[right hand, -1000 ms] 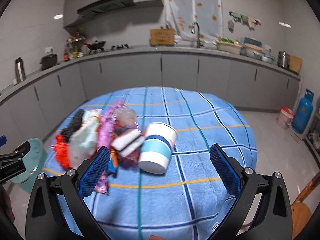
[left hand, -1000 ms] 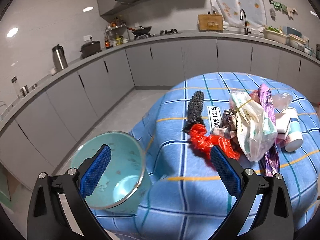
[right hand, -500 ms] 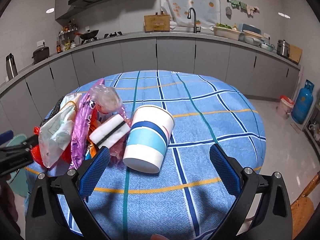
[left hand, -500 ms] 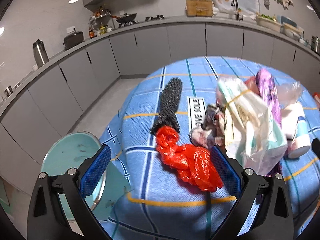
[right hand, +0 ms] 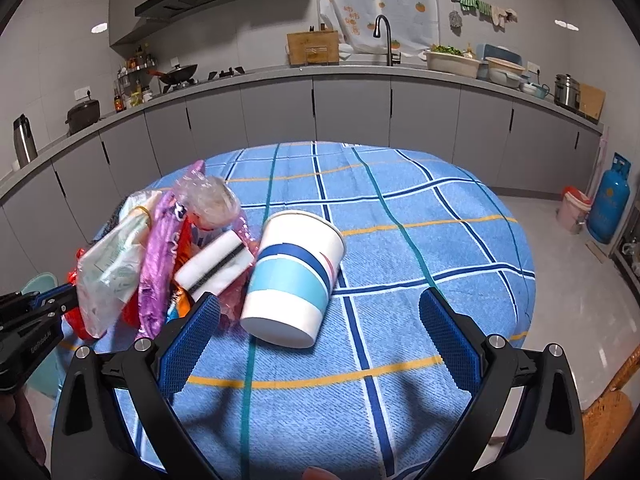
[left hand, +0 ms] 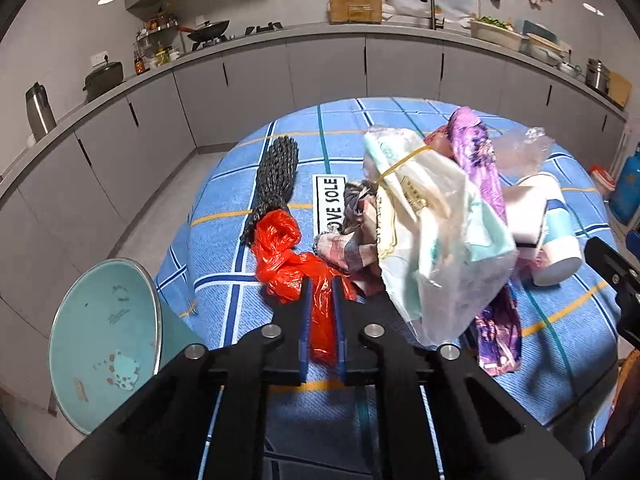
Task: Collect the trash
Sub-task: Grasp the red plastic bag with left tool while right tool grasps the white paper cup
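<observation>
L claw [left hand: 320, 300] clamped on red bag [left hand: 292, 264], R claw [right hand: 320, 320] wide, paper cup [right hand: 294, 276] tipped over, teal bin [left hand: 104, 344] beside table.

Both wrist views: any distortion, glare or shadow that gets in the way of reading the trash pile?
Left wrist view: strong fisheye bend in the counter; the red plastic bag stays sharp, lit evenly, soft shadow beneath the pile. Right wrist view: same curvature; the paper cup is crisp, gripper shadows fall on the tablecloth, and glare shows only on the floor.
</observation>
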The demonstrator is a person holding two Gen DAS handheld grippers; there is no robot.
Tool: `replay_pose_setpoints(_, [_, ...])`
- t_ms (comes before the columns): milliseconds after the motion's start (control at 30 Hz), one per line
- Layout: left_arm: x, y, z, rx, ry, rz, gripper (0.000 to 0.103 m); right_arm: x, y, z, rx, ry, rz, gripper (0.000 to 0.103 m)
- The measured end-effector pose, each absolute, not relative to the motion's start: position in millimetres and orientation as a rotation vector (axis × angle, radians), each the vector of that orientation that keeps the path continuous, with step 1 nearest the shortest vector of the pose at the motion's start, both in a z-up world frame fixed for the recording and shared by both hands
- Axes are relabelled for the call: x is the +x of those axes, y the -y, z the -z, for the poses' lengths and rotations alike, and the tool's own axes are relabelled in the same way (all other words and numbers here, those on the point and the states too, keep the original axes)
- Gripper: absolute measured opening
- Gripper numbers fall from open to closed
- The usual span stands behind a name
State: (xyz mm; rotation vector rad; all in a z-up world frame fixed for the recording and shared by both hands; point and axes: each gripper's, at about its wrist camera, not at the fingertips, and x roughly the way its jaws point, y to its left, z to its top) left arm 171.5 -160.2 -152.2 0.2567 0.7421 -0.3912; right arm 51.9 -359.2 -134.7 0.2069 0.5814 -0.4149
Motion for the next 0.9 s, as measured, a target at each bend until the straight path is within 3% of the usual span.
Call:
replay_pose_setpoints(200, [149,155,130,0.265,-0.653,0.384,0.008,59,358,137,0.206,-0.595,0.417,0.097])
replay_pose_setpoints(333, [144,156,126,0.283,-0.614,0.363,0.007,68,363,138,0.235,-0.612,0.413,0.085])
replay_pose_setpoints(833, [153,152,130,0.287,-0.613,0.365,0.007,98,376,155,0.307,-0.681,0.381,0.074])
replay_pose_setpoints(900, [153,151,131,0.286,-0.618,0.369,0.007,99,378,160,0.329,-0.705,0.365,0.067])
